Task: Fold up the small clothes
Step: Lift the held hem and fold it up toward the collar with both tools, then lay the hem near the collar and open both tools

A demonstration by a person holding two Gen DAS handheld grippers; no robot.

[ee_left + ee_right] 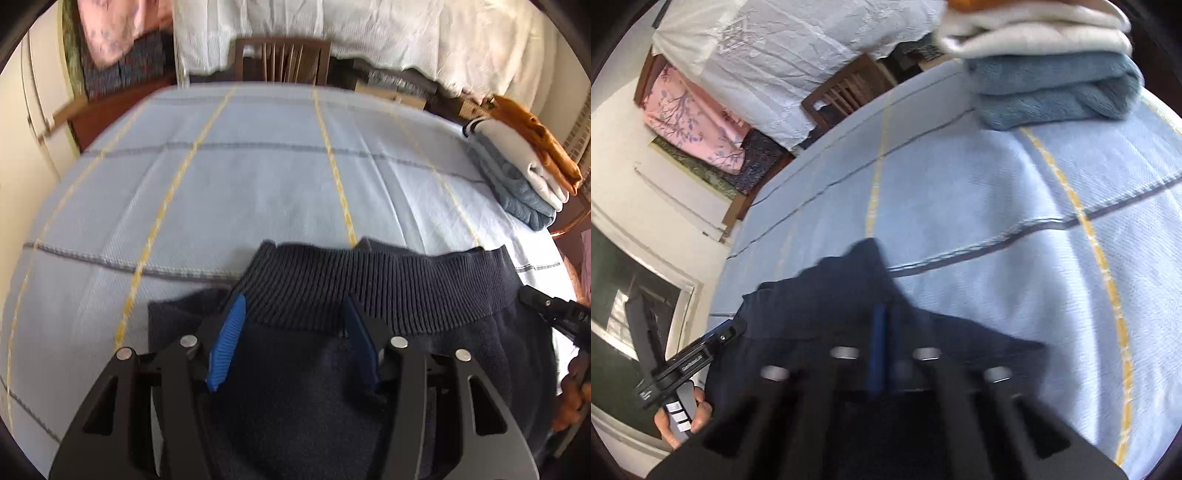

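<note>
We start with the navy garment [332, 369], a dark knit piece with a wide ribbed band [388, 280], lying at the near edge of the pale blue tablecloth [258, 177] with its band turned toward the middle of the table. In the left wrist view the left gripper [295, 339] sits over the cloth just below that band, its blue pads spread apart with fabric lying between them but not squeezed. In the right wrist view the right gripper [882, 350] has its pads pressed together; they stand over a dark edge of the garment, yet blur keeps us from telling whether any cloth is caught between them.

We judge that we are taking hold at two points so as to lift and fold. To do it well, we want the left pads to bite into the ribbed band itself, where the knit is thick and unlikely to slip, and we want both grips on matching points so the fold line runs straight. If the right pads hold nothing, we reopen and retake before lifting.

Beyond the garment, a stack of folded clothes [524, 173] rests at the far right side of the table, well apart, leaving bare cloth for laying the fold flat. A wooden chair [282, 59] stands behind the table.
</note>
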